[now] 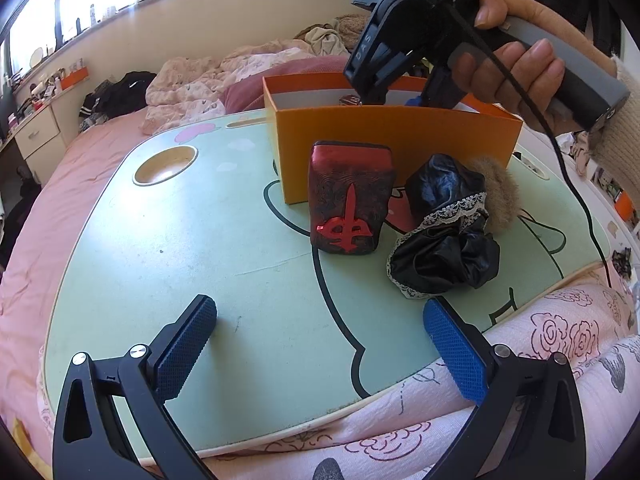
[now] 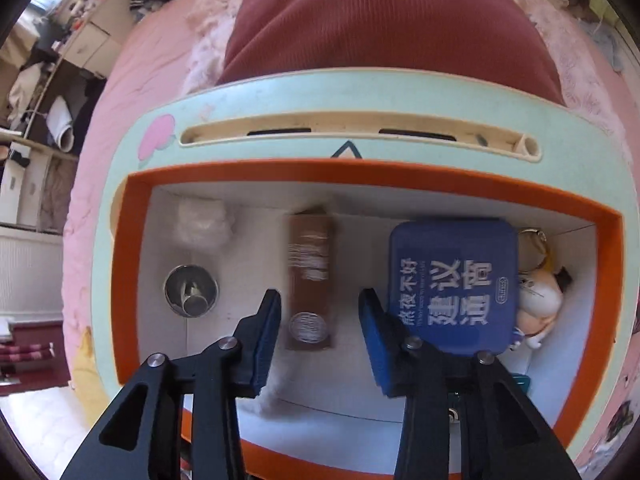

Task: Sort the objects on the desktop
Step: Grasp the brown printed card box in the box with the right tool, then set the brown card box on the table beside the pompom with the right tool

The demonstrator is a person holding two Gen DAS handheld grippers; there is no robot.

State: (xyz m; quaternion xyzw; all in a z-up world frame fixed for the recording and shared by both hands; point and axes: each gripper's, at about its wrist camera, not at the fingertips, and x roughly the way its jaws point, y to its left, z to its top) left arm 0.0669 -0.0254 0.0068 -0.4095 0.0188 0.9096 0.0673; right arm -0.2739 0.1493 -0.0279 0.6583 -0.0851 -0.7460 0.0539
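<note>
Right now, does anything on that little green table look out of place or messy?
Mostly tidy. Two things sit outside the orange box: a red mahjong-tile block standing upright, and a crumpled black lace-trimmed scrunchie beside it, against a brown furry piece. Nothing looks spilled or broken.

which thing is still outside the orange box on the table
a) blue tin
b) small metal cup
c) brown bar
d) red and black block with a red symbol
d: the red and black block stands on the table in front of the orange box, not inside it.
</note>
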